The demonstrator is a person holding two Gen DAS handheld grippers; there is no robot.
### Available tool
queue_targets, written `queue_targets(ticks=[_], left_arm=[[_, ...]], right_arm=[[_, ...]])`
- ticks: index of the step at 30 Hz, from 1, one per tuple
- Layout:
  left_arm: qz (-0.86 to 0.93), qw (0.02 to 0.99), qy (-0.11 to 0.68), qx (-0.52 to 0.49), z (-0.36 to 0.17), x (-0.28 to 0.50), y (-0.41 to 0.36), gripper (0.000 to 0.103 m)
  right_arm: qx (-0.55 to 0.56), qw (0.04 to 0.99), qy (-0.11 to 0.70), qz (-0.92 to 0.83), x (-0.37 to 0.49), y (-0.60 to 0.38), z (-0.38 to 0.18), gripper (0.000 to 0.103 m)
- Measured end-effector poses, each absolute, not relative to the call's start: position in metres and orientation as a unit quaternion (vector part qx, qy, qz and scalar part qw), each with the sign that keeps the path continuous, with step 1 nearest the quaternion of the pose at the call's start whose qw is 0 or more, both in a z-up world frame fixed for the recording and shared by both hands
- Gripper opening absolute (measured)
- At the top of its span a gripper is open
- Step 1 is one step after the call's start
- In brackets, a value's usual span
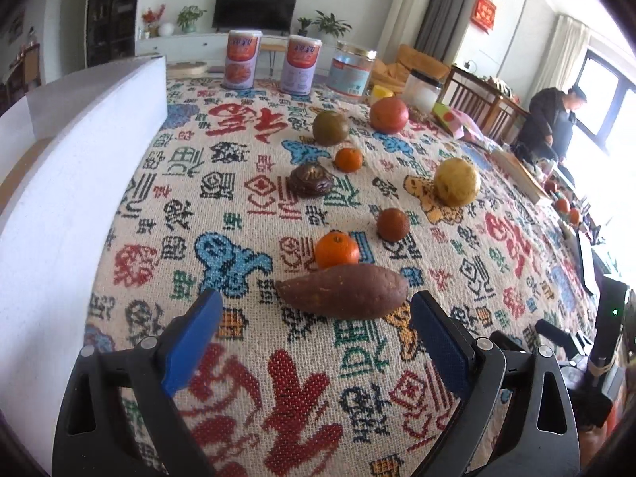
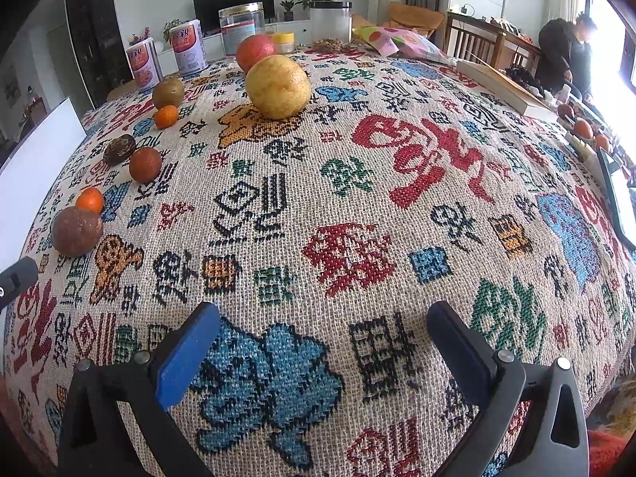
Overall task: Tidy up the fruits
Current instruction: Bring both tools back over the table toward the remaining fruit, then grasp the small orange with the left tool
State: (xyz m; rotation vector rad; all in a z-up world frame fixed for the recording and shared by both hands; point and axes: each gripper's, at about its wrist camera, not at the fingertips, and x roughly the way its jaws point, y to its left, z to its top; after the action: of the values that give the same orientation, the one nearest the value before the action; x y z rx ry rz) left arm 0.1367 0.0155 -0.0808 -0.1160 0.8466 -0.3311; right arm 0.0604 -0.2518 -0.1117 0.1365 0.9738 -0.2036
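The fruits lie scattered on a woven tablecloth [image 1: 246, 357] patterned with red, blue, green and black characters. Nearest in the left wrist view is a long reddish-brown sweet potato [image 1: 342, 291], lying flat on its side just beyond the fingertips of the left gripper [image 1: 316, 310]. Touching or just behind it sits a bright orange mandarin [image 1: 336, 250]. To the right and farther off rests a small dark reddish-brown round fruit [image 1: 392, 224], and beyond that, to the right, a large yellow pear-like fruit [image 1: 456, 181]. Farther along the middle are a dark brown wrinkled lump [image 1: 311, 179], whose kind cannot be told, a second small mandarin [image 1: 348, 159], a dull green-brown round fruit [image 1: 330, 128] and a large red-orange round fruit [image 1: 388, 115].

The left gripper is released: its blue-padded fingers [image 1: 190, 342] stand wide apart, grasping nothing. The right gripper [image 2: 324, 330] is likewise spread open over bare cloth, with nothing between its fingers; the yellow pear-like fruit [image 2: 277, 86] stands well ahead of it, the other fruits far to its left.

At the far edge of the table stand two white-and-purple labelled cans [image 1: 243, 59], a clear jar with a metal lid [image 1: 351, 68] and a clear jar with a black lid [image 1: 423, 89]. A white foam board [image 1: 79, 167] runs along the left side. At the far right, a person in dark clothing [image 1: 554, 123] stands near a bright window.
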Motion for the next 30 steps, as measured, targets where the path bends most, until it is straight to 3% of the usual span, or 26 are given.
queue_targets(ticks=[6,11,15,20,30], left_arm=[[-0.244,0.851,0.462,-0.051,-0.110,0.182,-0.013,0.095],[-0.331,0.826,0.456,-0.021,-0.108,0.142,-0.038,0.095],[-0.385,0.797,0.458,-0.085,-0.103,0.133,-0.032,0.095],[-0.219,0.863,0.441,-0.112,-0.093,0.161,0.006,0.095],[-0.155,0.870,0.465,0.041,-0.116,0.150,0.007,0.094]], right_arm=[[0.065,0.877,0.467,-0.097,0.060,-0.252,-0.112,0.103],[0.066,0.877,0.466,-0.096,0.060,-0.252,-0.111,0.103],[0.066,0.877,0.466,-0.099,0.061,-0.252,-0.111,0.103],[0.066,0.877,0.466,-0.098,0.061,-0.253,-0.111,0.103],[0.067,0.877,0.465,-0.099,0.060,-0.253,-0.112,0.103]])
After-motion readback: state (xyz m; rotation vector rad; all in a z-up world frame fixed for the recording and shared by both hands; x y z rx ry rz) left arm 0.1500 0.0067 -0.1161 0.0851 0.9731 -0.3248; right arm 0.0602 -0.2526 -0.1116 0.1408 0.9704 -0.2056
